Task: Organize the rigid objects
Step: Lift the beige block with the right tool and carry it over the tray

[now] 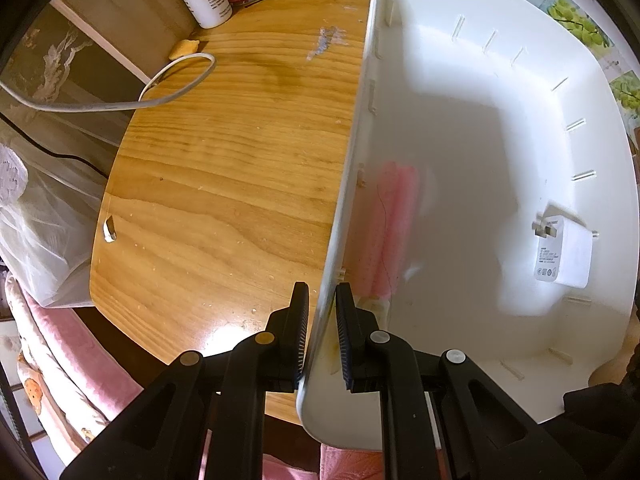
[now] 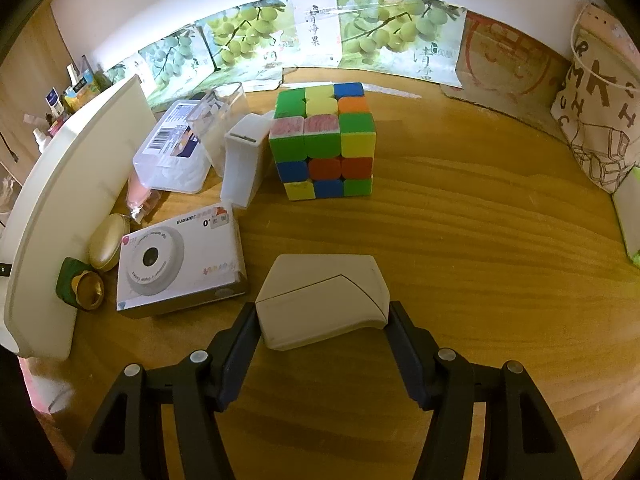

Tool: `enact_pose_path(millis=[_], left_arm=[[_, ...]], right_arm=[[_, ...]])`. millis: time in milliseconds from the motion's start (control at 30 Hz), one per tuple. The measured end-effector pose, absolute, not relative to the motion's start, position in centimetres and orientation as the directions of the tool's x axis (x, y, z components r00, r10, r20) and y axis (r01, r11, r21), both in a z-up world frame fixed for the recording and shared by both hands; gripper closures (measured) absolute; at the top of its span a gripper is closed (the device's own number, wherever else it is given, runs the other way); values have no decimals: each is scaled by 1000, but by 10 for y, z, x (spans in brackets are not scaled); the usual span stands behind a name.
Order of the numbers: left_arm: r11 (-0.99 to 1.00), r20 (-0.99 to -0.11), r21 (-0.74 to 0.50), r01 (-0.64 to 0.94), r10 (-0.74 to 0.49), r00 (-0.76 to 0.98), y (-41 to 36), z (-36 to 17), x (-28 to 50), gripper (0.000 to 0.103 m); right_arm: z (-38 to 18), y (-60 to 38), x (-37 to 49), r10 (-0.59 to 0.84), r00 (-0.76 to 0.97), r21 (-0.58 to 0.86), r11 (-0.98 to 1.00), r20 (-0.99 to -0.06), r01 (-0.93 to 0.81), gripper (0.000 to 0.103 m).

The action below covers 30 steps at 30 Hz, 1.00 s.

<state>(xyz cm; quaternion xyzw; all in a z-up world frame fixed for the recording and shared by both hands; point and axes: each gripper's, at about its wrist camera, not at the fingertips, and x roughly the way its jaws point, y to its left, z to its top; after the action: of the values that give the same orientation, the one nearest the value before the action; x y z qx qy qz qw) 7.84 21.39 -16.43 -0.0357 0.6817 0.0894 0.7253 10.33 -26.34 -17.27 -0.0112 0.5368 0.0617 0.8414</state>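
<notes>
Your right tool clamps the smooth, rigid grey plastic case across its sides; your left tool pinches the stiff white plastic bin at its near rim.

Both wrist views close, sharing bin.

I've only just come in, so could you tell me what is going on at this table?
A person is tidying loose items into a white bin with two handheld grippers. The left gripper pinches the bin's wall, apparently to steady it; a white charger already lies inside. The right gripper holds a pale grey case just above the wooden table. A colourful puzzle cube, a camera box and several small containers are still outside the bin.
</notes>
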Motion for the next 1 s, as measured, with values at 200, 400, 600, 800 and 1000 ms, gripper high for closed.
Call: enact_pose_path(millis=[200, 400, 600, 800, 1000], left_arm=[[984, -996, 69, -163, 78, 48, 210, -166, 81, 89], [989, -997, 56, -139, 63, 47, 208, -168, 82, 89], [993, -998, 40, -113, 46, 49, 207, -169, 82, 89], [996, -999, 32, -82, 35, 41, 205, -172, 81, 89], [998, -999, 29, -53, 31, 36, 200, -174, 81, 89]], right_arm=[[-172, -262, 97, 89, 413, 53, 994, -906, -96, 39], [-170, -255, 90, 95, 415, 68, 994, -905, -80, 39], [-164, -242, 82, 105, 425, 83, 994, -899, -69, 39], [-153, -224, 73, 113, 433, 96, 994, -895, -60, 40], [-136, -193, 62, 125, 450, 94, 992, -884, -90, 39]])
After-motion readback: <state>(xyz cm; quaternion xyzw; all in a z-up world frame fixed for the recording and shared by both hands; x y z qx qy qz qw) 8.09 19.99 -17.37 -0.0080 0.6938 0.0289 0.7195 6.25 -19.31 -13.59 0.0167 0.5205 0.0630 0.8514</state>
